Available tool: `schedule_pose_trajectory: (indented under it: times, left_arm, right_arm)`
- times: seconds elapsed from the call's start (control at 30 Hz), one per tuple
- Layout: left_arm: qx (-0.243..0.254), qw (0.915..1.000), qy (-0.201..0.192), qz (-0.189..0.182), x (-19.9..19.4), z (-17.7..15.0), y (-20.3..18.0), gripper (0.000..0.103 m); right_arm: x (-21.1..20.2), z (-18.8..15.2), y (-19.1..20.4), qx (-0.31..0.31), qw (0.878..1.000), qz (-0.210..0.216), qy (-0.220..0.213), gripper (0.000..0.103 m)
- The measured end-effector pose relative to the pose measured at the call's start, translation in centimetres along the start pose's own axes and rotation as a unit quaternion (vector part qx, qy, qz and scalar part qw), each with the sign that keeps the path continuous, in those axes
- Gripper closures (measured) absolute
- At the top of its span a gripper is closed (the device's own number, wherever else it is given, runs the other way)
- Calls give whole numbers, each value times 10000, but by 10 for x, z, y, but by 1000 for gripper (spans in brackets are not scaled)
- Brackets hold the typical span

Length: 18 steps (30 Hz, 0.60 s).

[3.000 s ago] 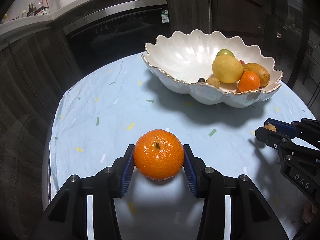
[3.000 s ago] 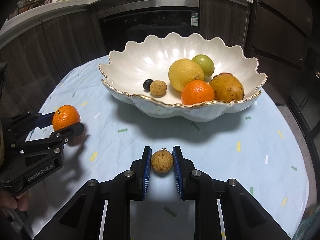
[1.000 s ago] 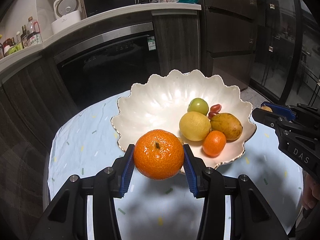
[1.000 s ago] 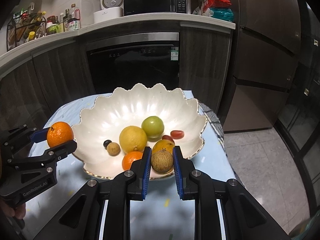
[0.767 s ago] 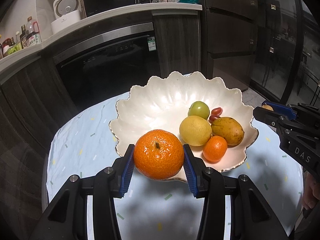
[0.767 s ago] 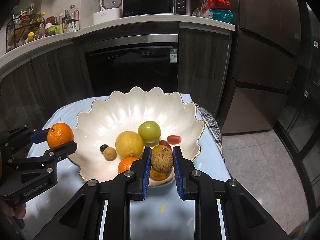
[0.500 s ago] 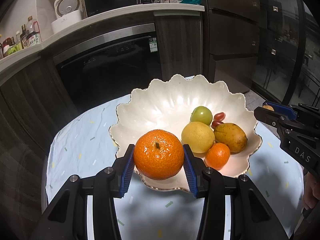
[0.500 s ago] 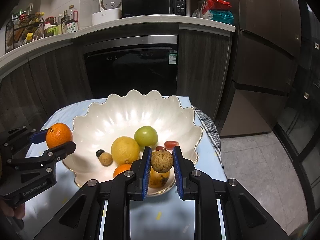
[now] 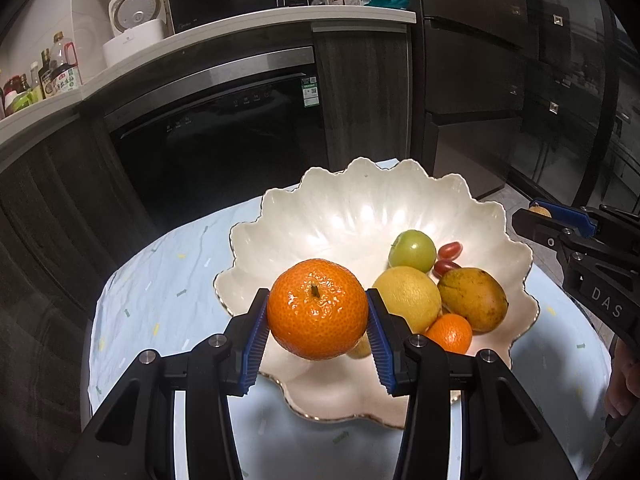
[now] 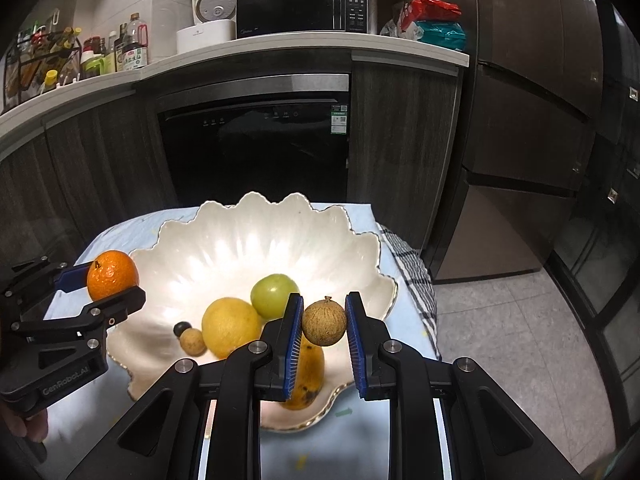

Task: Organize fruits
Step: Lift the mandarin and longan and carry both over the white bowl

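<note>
My left gripper (image 9: 317,312) is shut on a large orange mandarin (image 9: 317,309) and holds it above the near left rim of the white scalloped bowl (image 9: 352,208). A small round brown fruit (image 10: 323,322) is clamped in my right gripper (image 10: 323,326), above the bowl's (image 10: 224,248) near right side. Inside the bowl lie a lemon (image 9: 410,298), a green fruit (image 9: 413,251), a mango (image 9: 474,300), a small mandarin (image 9: 450,333) and two red grape tomatoes (image 9: 449,258). The right wrist view also shows a small brown fruit (image 10: 192,342) and a dark berry (image 10: 181,328).
The bowl stands on a round table with a pale blue confetti-print cloth (image 9: 160,280). Behind it are dark cabinets, a built-in oven (image 9: 224,136) and a counter with a microwave (image 10: 300,0), rice cooker and bottles. A checked towel (image 10: 412,280) hangs off the table's right edge.
Both grippers have moved forward over the bowl with their fruits still held. The bowl now lies lower and closer in both views.
</note>
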State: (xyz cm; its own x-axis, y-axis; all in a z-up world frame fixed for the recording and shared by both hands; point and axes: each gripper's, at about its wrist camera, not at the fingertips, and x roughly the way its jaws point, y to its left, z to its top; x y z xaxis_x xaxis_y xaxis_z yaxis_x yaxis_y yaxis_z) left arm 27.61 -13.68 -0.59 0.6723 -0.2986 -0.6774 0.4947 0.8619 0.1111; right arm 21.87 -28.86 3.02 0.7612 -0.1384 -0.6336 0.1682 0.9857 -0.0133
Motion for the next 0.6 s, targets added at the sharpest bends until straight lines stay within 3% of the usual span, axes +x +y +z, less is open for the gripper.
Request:
schedule_pose_trajectory:
  times: [0.6]
  left_arm:
    - [-42,10000,81,12,28,13,3,57]
  right_arm:
    - [28,8,-6,61,9999,-10,83,80]
